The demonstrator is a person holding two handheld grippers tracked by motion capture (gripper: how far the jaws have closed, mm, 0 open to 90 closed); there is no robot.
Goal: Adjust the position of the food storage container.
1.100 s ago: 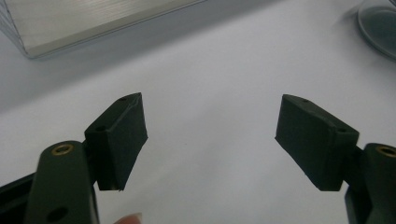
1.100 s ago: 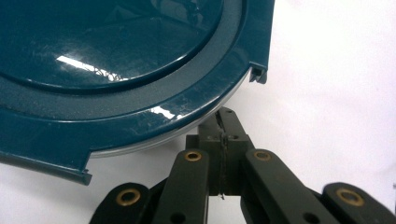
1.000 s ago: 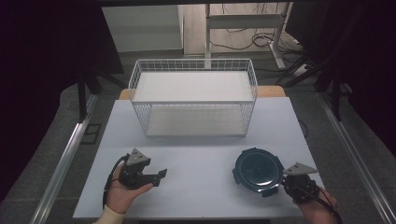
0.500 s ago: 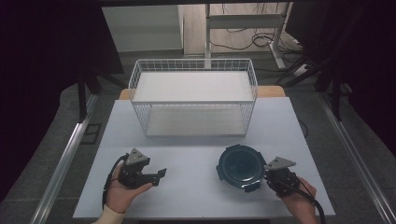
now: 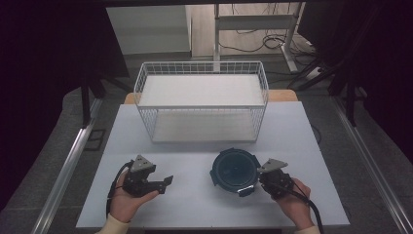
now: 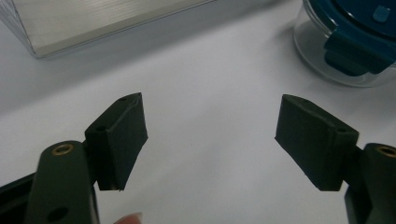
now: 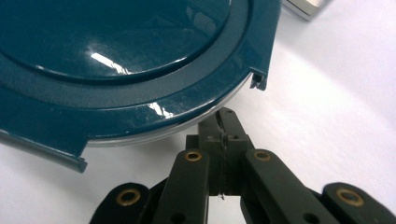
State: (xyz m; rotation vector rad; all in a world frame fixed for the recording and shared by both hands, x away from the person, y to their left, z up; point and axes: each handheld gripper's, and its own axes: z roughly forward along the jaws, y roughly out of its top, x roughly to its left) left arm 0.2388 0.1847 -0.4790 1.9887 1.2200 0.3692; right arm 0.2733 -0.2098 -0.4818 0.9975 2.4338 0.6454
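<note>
A round clear container with a dark teal lid [image 5: 234,169] stands on the white table, right of centre and near the front. My right gripper [image 5: 257,180] is shut, and its closed tips touch the container's right side. In the right gripper view the joined jaws [image 7: 223,116] meet the rim just under the teal lid [image 7: 116,56]. My left gripper [image 5: 167,182] rests in a hand at the front left, open with nothing between its jaws. The left gripper view has the pads [image 6: 121,135] wide apart over bare table, with the container [image 6: 355,42] farther off.
A white wire basket [image 5: 202,111] with a pale floor stands at the back middle of the table [image 5: 195,204]. Its corner appears in the left gripper view [image 6: 93,23]. Metal frame rails run along both sides of the table.
My right gripper has moved left, and the teal-lidded container has slid left in front of it, toward the table's middle. The left gripper has stayed put.
</note>
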